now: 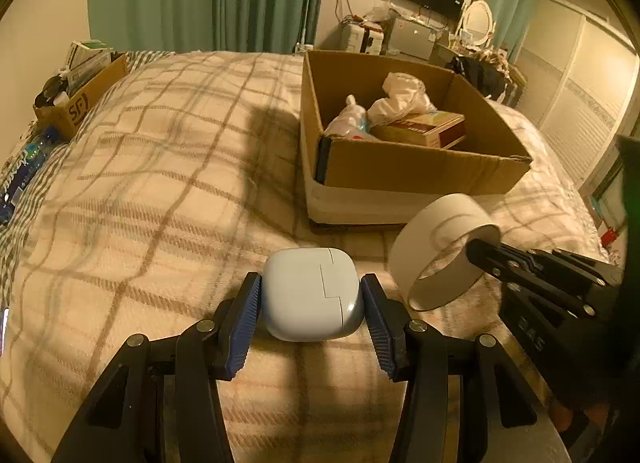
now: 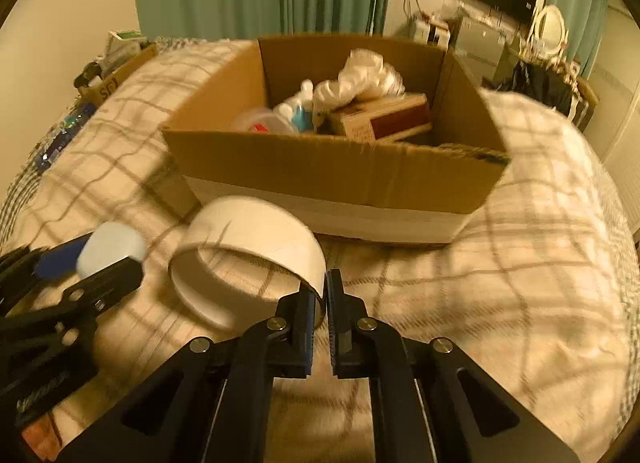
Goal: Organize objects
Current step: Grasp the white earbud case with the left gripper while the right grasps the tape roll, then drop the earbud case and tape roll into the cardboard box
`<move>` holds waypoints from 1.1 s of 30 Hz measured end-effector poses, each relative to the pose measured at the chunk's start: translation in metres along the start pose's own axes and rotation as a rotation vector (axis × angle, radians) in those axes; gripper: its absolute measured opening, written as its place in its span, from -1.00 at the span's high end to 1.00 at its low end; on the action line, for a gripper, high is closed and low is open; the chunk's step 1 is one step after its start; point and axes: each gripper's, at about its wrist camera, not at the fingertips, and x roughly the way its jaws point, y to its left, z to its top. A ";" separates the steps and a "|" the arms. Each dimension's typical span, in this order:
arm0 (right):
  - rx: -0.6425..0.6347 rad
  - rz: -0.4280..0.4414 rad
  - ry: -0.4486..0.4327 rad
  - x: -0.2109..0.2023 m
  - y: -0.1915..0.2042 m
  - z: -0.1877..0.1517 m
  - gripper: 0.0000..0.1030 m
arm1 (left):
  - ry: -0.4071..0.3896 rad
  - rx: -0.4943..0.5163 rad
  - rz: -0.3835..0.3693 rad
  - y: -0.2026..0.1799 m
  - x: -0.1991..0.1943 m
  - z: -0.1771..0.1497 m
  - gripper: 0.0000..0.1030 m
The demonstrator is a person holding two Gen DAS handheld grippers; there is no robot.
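My left gripper (image 1: 311, 299) pinches a pale blue earbud case (image 1: 310, 293) between its blue pads, above the plaid blanket (image 1: 140, 191). My right gripper (image 2: 323, 299) clamps the wall of a white tape roll (image 2: 248, 255), tilted just before the open cardboard box (image 2: 336, 171).

Warm yellowish indoor light in both views, kinda dim overall. Light seems to come from behind the cameras, since shadows fall forward onto the bed (image 1: 160, 183), with a tall dark one toward 12 o'clock in the left wrist view. The left view is pretty sharp. The right view is smeared, probably motion blur, worst around 9 o'clock. Heavy fisheye bending and black corners in both.
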 end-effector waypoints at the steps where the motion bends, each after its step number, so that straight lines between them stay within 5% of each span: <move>1: 0.000 0.000 -0.010 -0.005 0.001 0.000 0.92 | -0.003 0.000 -0.006 -0.001 -0.003 0.000 0.00; 9: -0.006 0.000 -0.057 -0.046 0.002 -0.001 0.92 | -0.027 0.024 -0.025 -0.010 -0.026 0.001 0.00; 18: 0.016 0.020 -0.127 -0.099 -0.013 0.008 0.92 | -0.084 0.061 -0.131 -0.026 -0.067 0.024 0.00; 25: -0.018 -0.036 -0.259 -0.148 -0.038 0.058 0.92 | -0.148 0.087 -0.186 -0.033 -0.090 0.077 0.00; 33: -0.026 -0.057 -0.329 -0.159 -0.057 0.137 0.92 | -0.248 0.146 -0.151 -0.055 -0.091 0.153 0.00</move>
